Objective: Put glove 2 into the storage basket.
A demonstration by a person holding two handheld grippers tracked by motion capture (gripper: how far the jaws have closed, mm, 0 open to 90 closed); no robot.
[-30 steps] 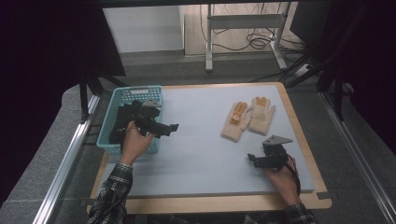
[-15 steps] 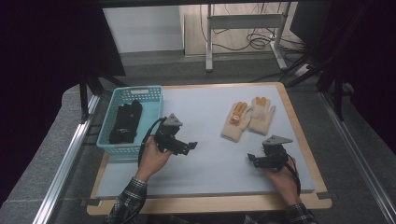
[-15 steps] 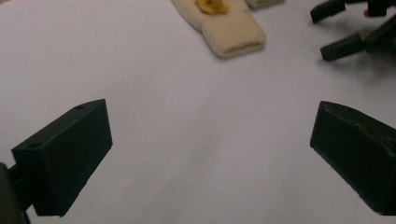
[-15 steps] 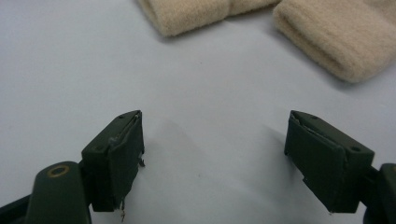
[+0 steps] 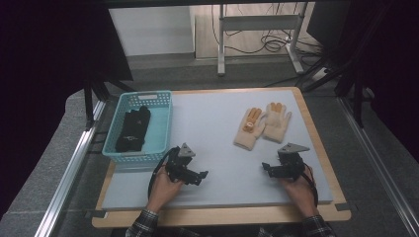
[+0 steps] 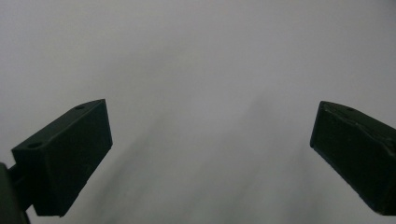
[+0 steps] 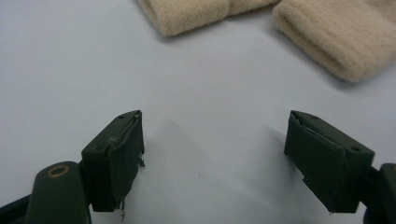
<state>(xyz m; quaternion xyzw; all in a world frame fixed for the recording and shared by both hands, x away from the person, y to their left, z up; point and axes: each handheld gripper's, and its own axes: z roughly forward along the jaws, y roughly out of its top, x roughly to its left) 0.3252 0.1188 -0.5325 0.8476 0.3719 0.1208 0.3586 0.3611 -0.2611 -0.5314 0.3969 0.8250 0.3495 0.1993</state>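
1. Sorting gloves into the basket [image 5: 165,126] appears to be the work in hand; a pair of black gloves [image 5: 132,129] is already seen lying inside the blue basket at the far left of the table [image 5: 217,182]; two beige gloves [image 5: 262,126] with orange fingertips are seen side by side, touching, on the far right of the grey mat, outside the basket.
2. The step is judged to be the pause between one pair put away and the next pair to be fetched; no glove is held at this moment.
3. The left gripper [image 5: 200,177] is seen near the front edge, just right of the basket's near corner; in the left gripper view its jaws are spread wide, with bare grey mat between the fingers [image 6: 65,161]; nothing is held or touched.
4. The right gripper [image 5: 267,169] is seen near the front right, just short of the beige gloves; in the right gripper view its jaws are also spread wide, the fingers [image 7: 116,158] empty, and the knitted cuffs [image 7: 336,37] lie just beyond them, apart from the pads.
5. The next move is judged to call for the right gripper to be carried forward to the nearer cuff, lowered to the mat, and closed on the fabric; care would be needed so that both layers are pinched and the neighbouring glove is not dragged along.
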